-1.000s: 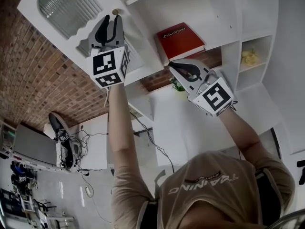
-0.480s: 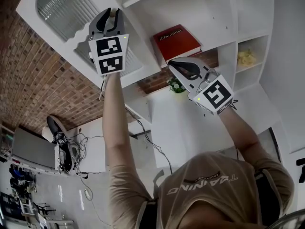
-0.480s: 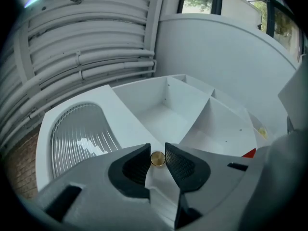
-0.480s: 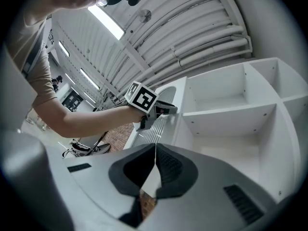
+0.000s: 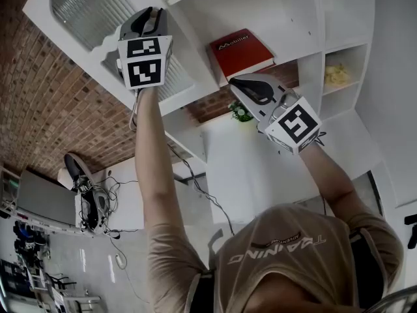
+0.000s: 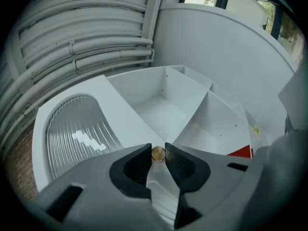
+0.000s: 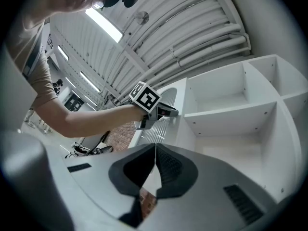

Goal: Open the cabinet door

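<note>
The white cabinet door (image 5: 45,13) with a ribbed glass panel (image 5: 88,5) stands swung out at the upper left of the head view. My left gripper (image 5: 151,13) is shut on its small brass knob (image 6: 158,153), which sits pinched between the two dark pads in the left gripper view. The open cabinet's bare white shelves (image 6: 163,105) show behind it. My right gripper (image 5: 236,81) hangs shut and empty in front of the shelves, just below a red book (image 5: 240,49). In the right gripper view, the left gripper (image 7: 166,112) is seen at the door's edge.
A red book lies on a cabinet shelf, with a small green plant (image 5: 241,114) below it and a yellowish object (image 5: 337,75) in a right-hand cubby. A brick wall (image 5: 45,103) lies behind the door. A desk with cables (image 5: 98,201) stands lower left.
My left gripper has moved left and upward in the head view with the knob in it, and the door has swung a little farther out. The right gripper has barely shifted.
</note>
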A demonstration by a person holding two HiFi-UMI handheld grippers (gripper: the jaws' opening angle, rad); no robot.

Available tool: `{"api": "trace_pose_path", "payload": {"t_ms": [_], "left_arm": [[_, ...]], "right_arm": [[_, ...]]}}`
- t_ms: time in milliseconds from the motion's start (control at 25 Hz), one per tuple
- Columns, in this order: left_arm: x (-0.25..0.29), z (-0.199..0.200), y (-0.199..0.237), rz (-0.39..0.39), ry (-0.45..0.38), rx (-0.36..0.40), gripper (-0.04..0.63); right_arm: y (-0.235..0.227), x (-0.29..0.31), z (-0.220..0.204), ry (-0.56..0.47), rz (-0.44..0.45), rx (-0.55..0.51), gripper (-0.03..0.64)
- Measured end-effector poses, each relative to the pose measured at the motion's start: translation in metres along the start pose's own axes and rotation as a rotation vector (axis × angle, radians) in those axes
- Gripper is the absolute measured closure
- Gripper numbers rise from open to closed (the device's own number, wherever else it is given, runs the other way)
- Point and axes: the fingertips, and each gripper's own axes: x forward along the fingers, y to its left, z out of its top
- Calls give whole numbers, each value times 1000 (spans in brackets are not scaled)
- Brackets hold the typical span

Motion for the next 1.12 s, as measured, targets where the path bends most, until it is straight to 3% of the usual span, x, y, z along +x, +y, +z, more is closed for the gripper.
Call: {"api": "trace_pose_path", "payload": {"t_ms": [200,480,760,1120], "left_arm": [[-8,2,-1,11,-5,13,515],[-29,9,1,-27,-123,-207,518],[-48,16,-1,-31,-122,-216,523],[-91,21,7,-57,-128,-337,525]], "right_arm": [[8,-2,4,-4,18,-21,603],[-1,-13,-8,20,33,9,603],[-2,-23,-20,27,87,39,603],[1,-35,-42,23,119,141,603]]}}
